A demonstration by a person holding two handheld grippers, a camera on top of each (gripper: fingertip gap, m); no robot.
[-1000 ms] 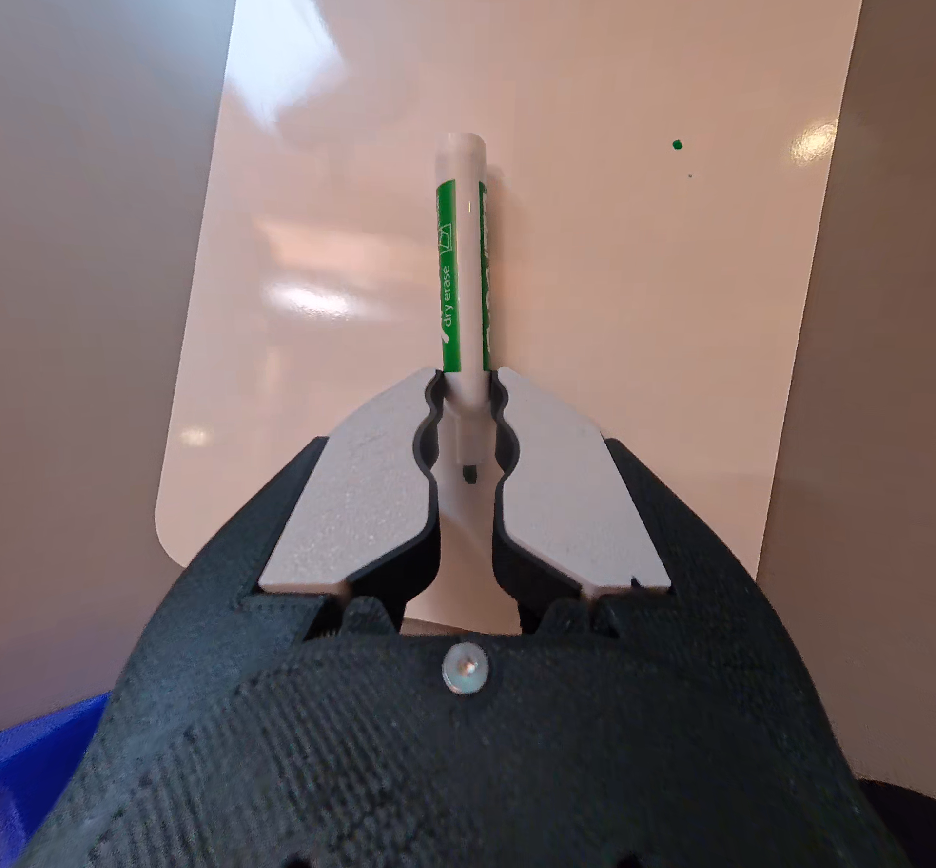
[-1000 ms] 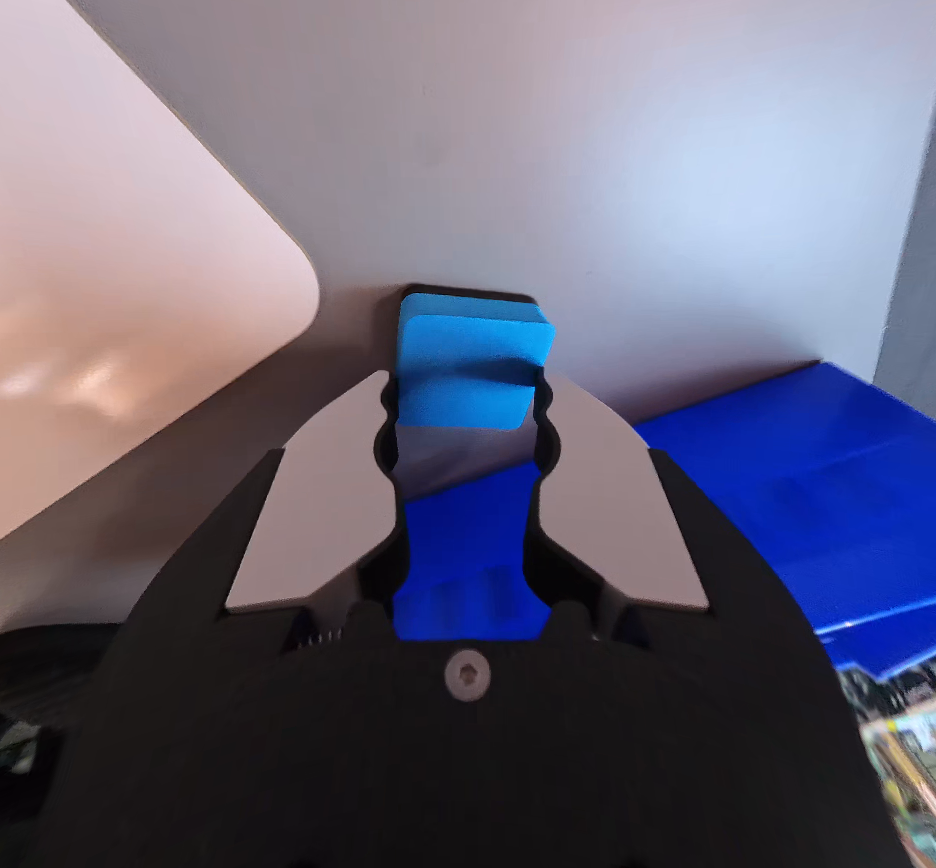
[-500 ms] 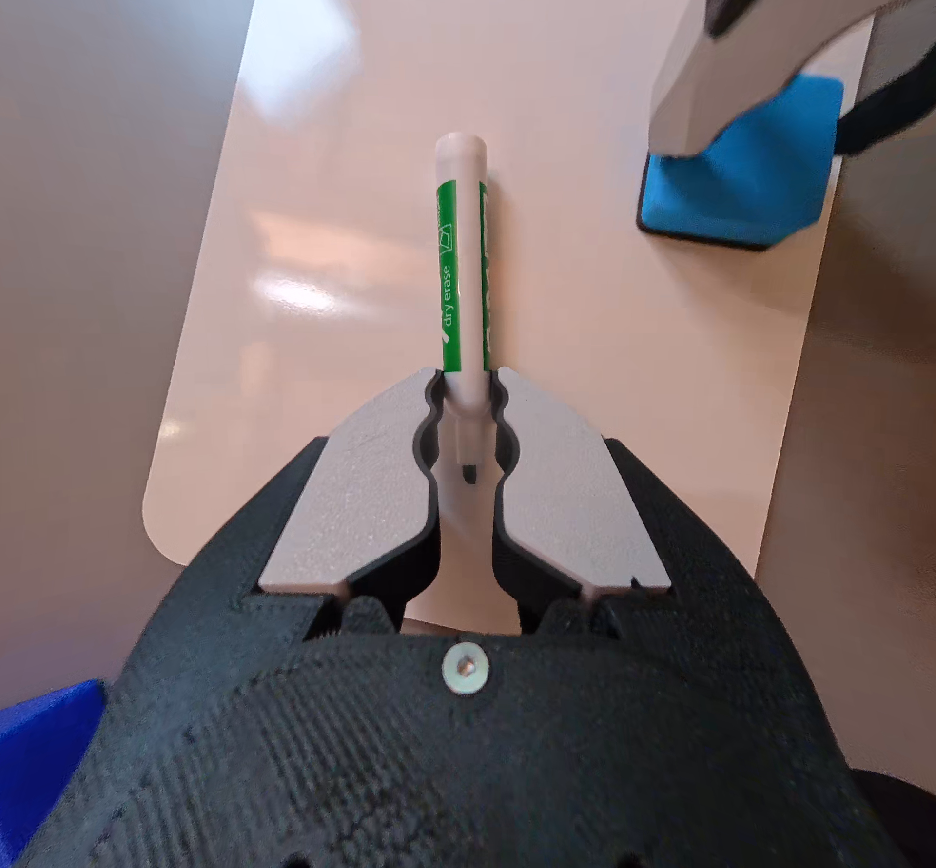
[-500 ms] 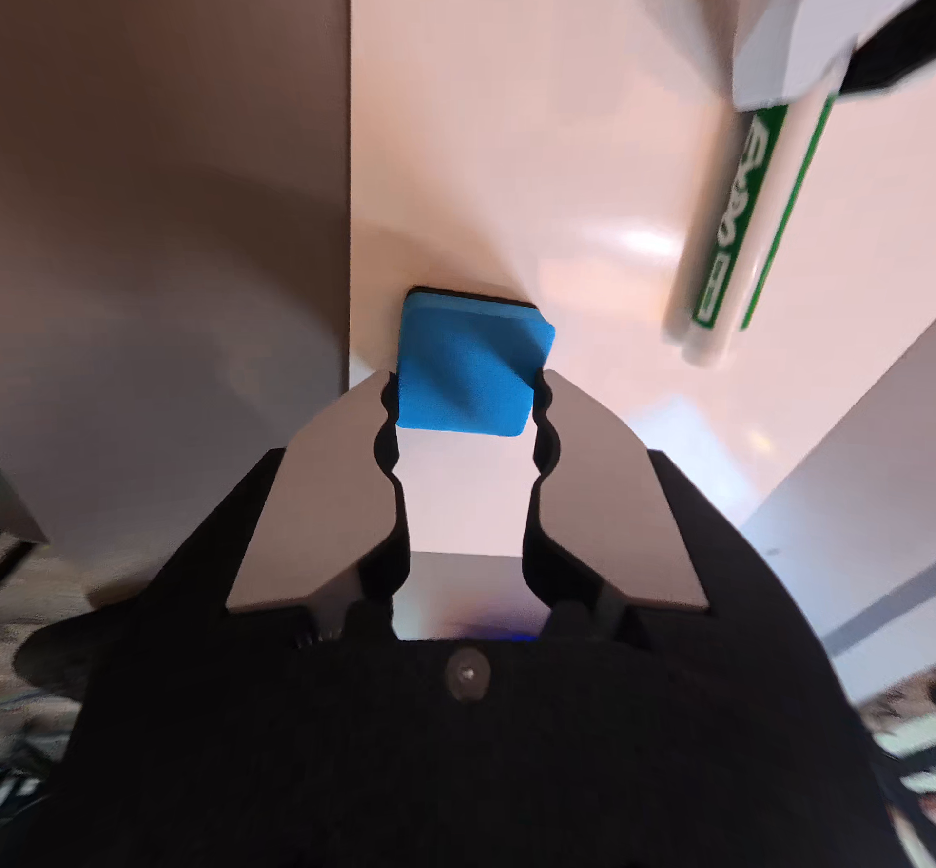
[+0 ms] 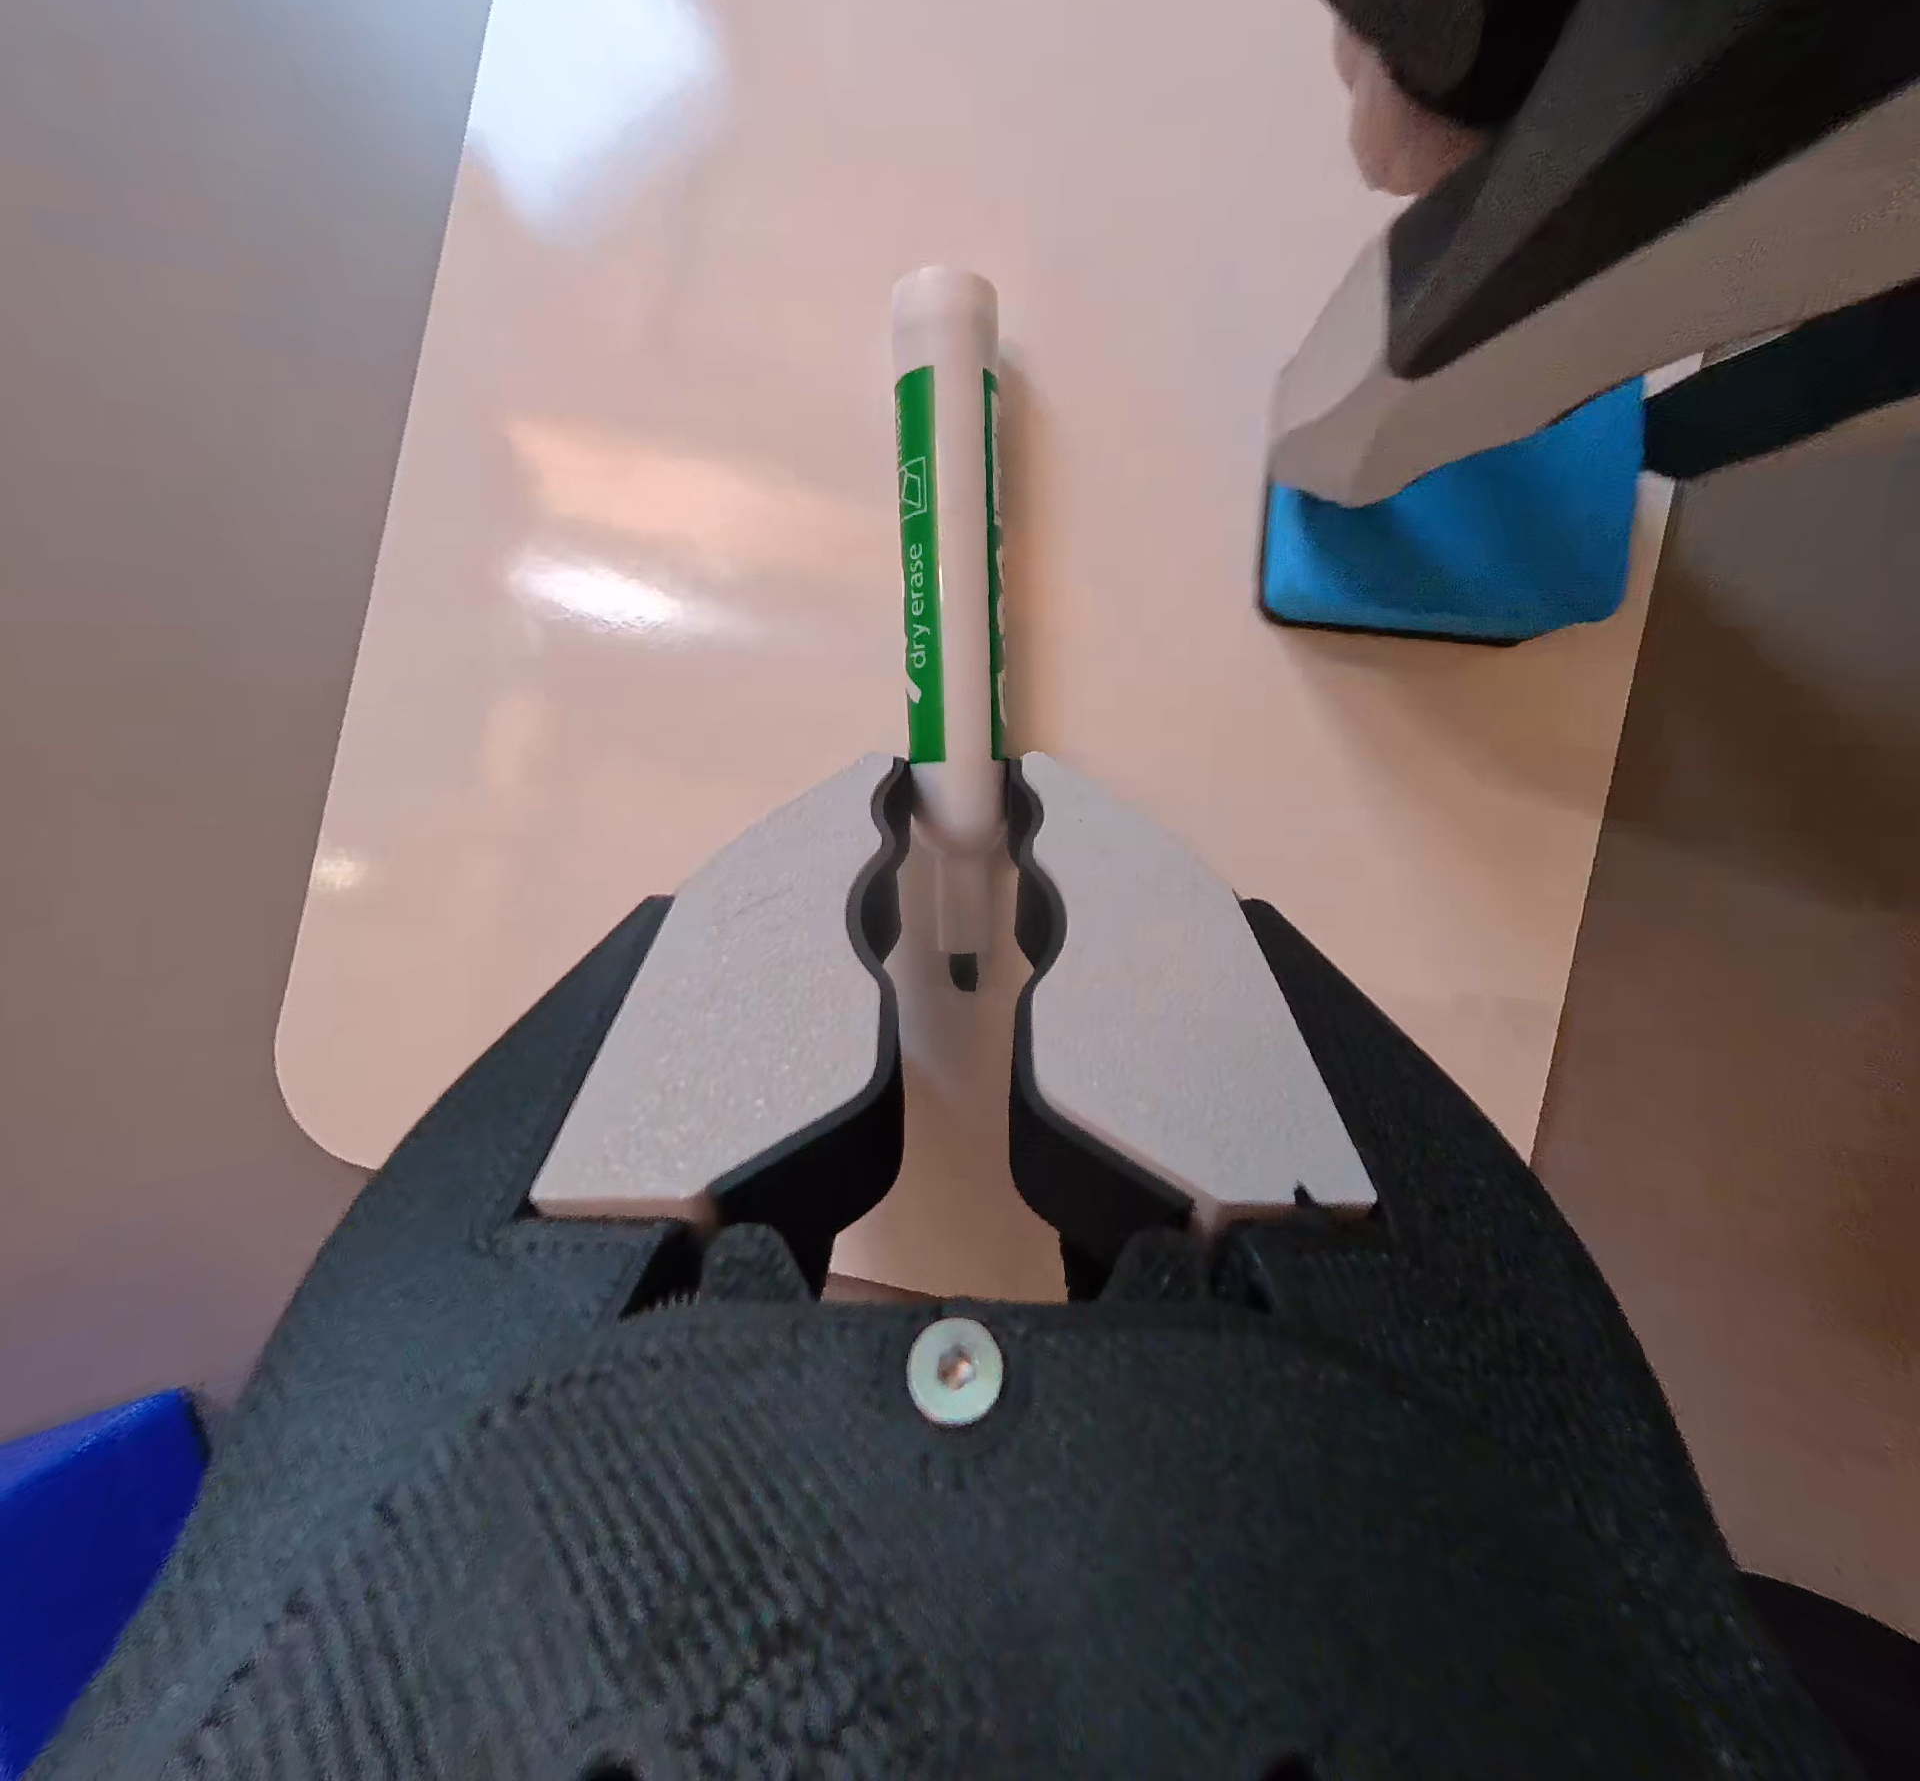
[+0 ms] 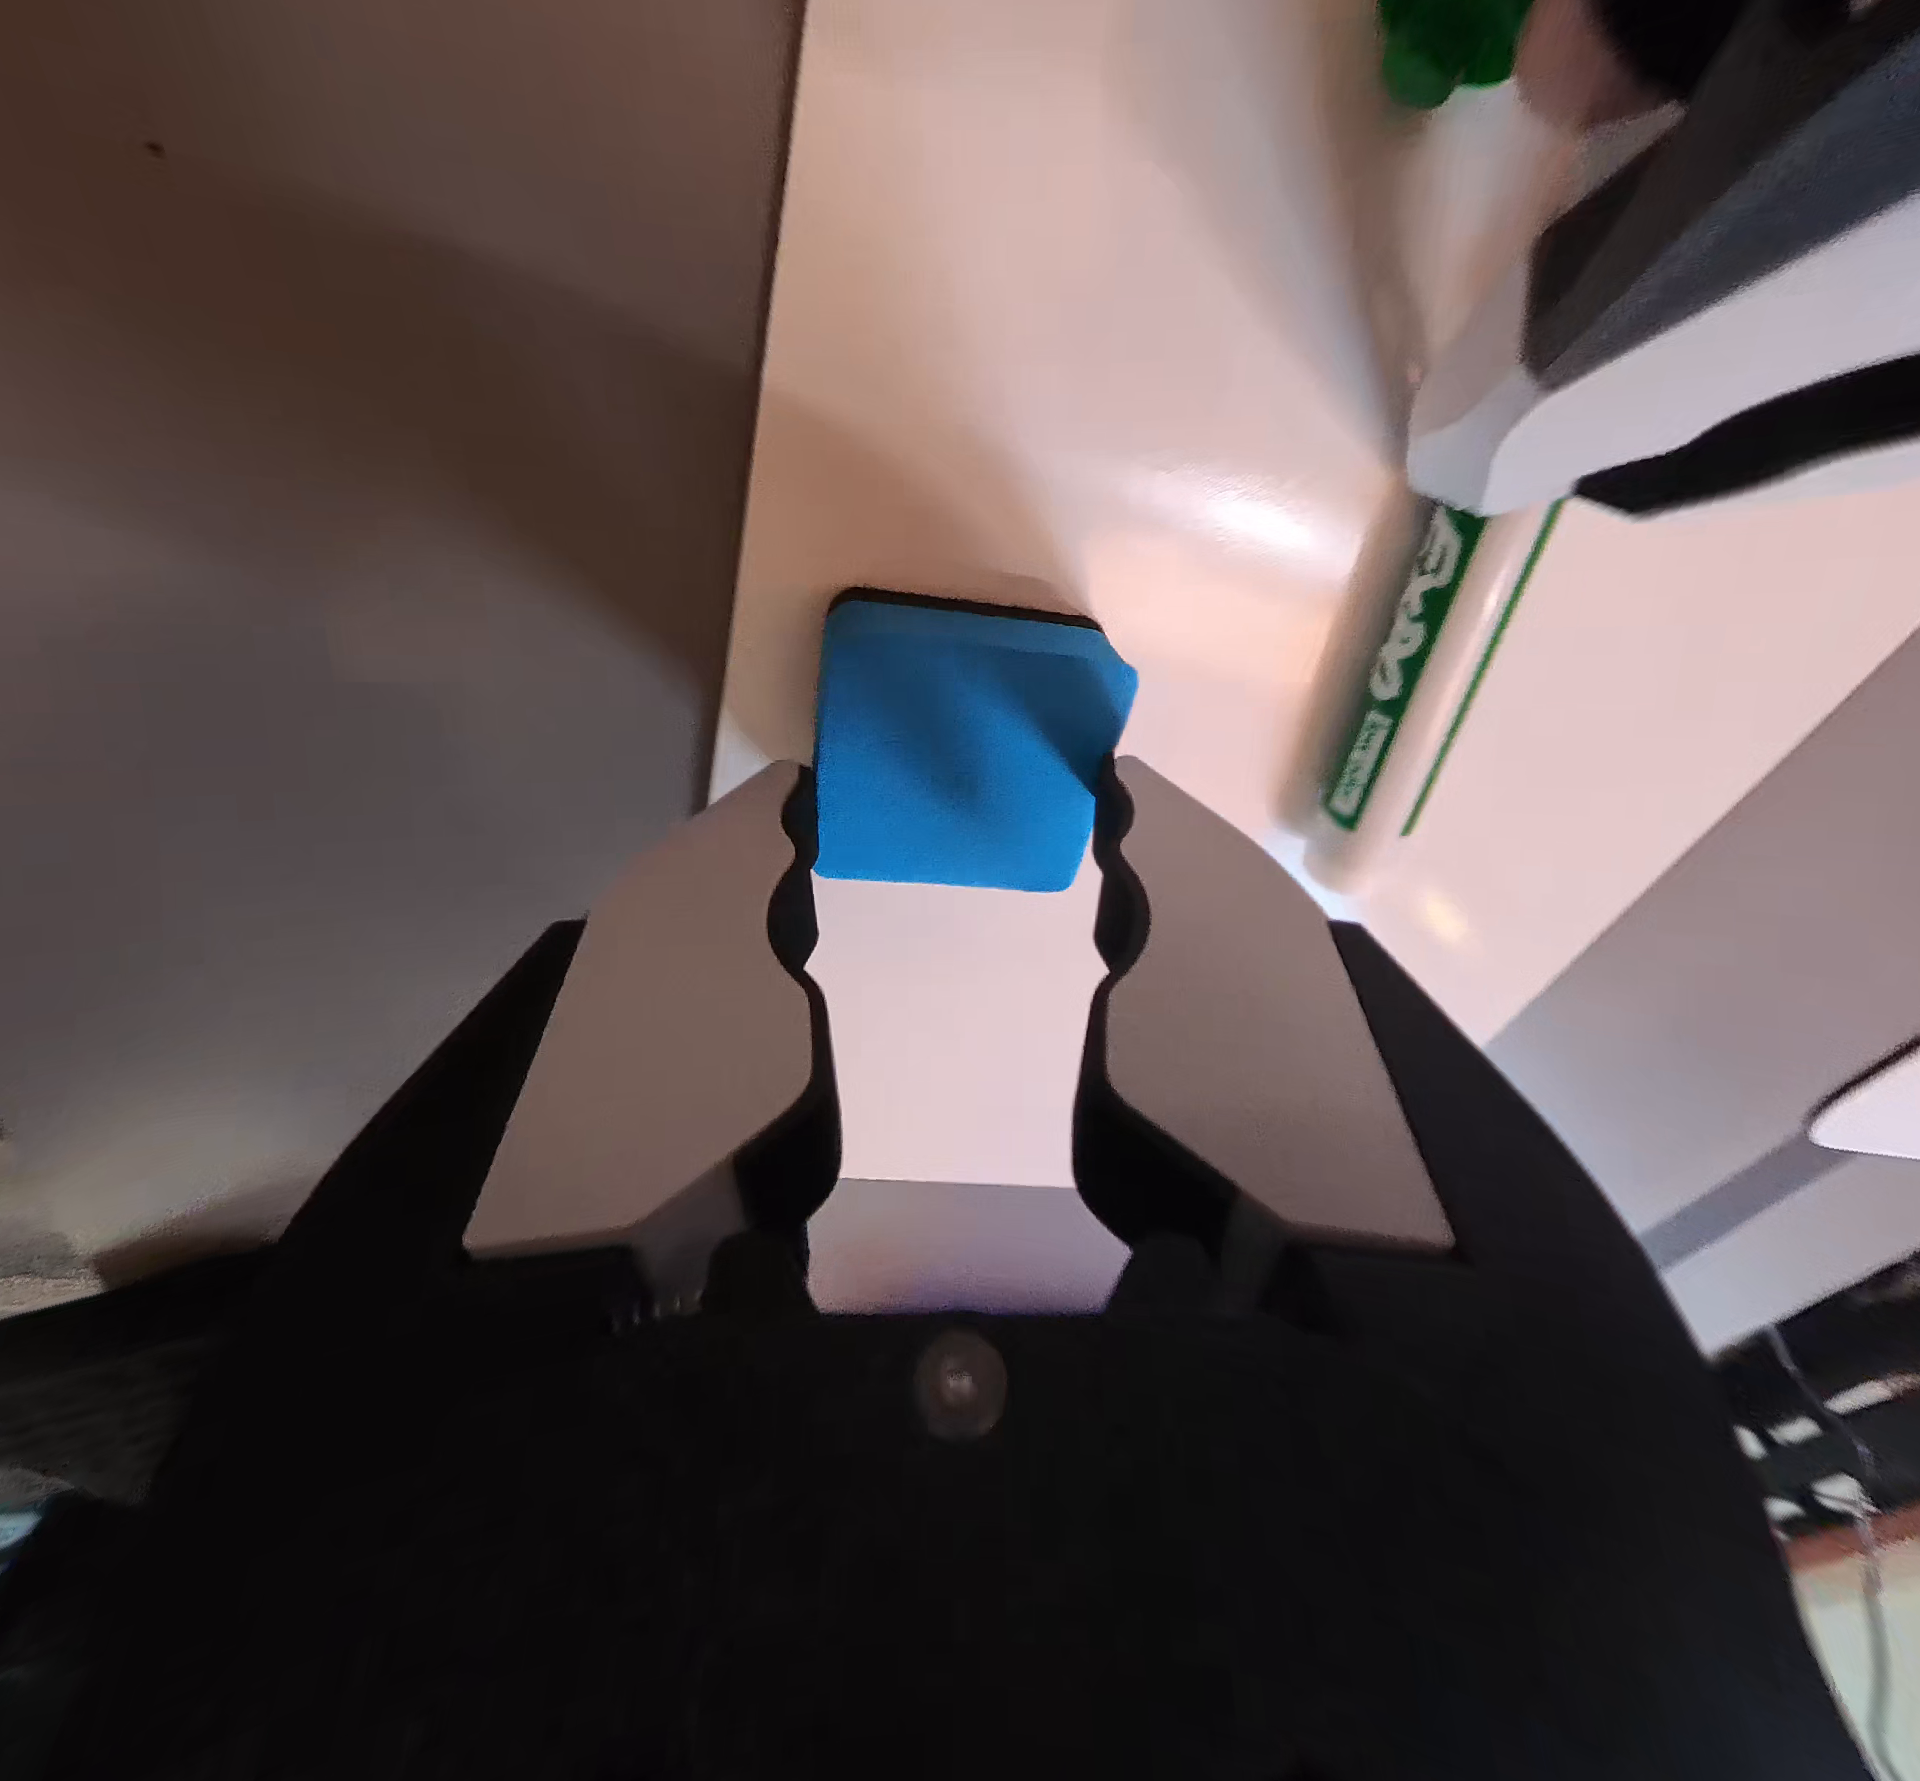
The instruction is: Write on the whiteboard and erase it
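In the left wrist view, the left gripper (image 5: 957,775) is clamping a marker (image 5: 948,547), a white barrel with a green label, its dark tip pointing back between the 2 fingers and its blunt end reaching out over the whiteboard (image 5: 727,225). The board is lying glossy and pale on a grey-brown desk (image 5: 187,381), showing no marks in this view. Near the board's right edge the right gripper (image 5: 1455,443) is pressing a blue eraser (image 5: 1455,557) with a black underside onto the surface. Against 1.0 s ago, a green dot has gone from that side of the board, and the eraser has slid nearer along the right edge than 0.5 s ago. In the right wrist view, the right gripper (image 6: 951,775) is squeezing the blue eraser (image 6: 956,775) flat on the whiteboard (image 6: 1039,225), just inside its edge. The marker (image 6: 1403,682) is hanging at the upper right in the left gripper (image 6: 1558,443), with a green cap (image 6: 1455,6) blurred above it.
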